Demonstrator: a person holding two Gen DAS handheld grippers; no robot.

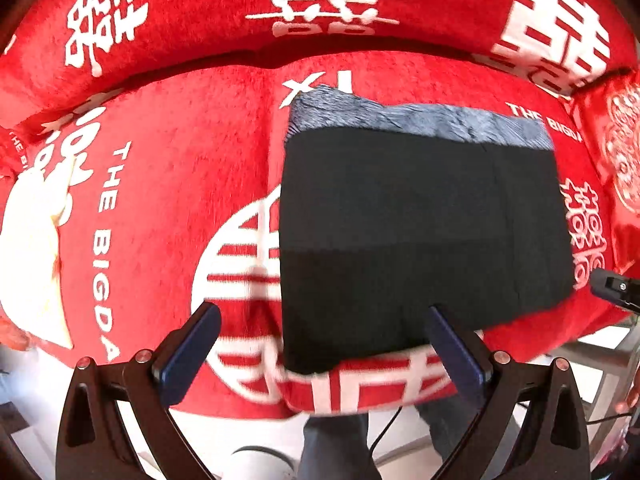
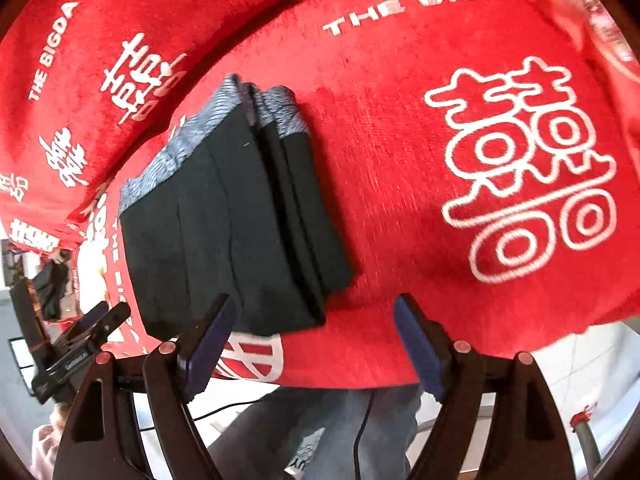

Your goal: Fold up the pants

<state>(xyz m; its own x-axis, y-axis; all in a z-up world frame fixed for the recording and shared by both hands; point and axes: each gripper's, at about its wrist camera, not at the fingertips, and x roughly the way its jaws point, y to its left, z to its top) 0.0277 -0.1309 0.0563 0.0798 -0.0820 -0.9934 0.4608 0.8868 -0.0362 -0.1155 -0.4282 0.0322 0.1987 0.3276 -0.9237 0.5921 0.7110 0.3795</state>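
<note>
On the red blanket (image 1: 168, 184) printed "THE BIGDAY", folded black pants (image 1: 420, 232) lie; both tools (image 1: 320, 344) (image 2: 314, 336) gape apart, empty

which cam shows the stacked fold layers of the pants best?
Right wrist. It sees the pants from their side edge, where several stacked layers show. Left wrist shows only the flat black top face and grey waistband; layers hidden.

We see a red plush cover (image 1: 172, 184) printed with white double-happiness characters (image 2: 520, 168) and the words "THE BIGDAY" (image 1: 105, 248). A red cushion (image 1: 200, 8) runs along its far side. Below the near edge, a black cable (image 2: 362, 432) hangs down.
</note>
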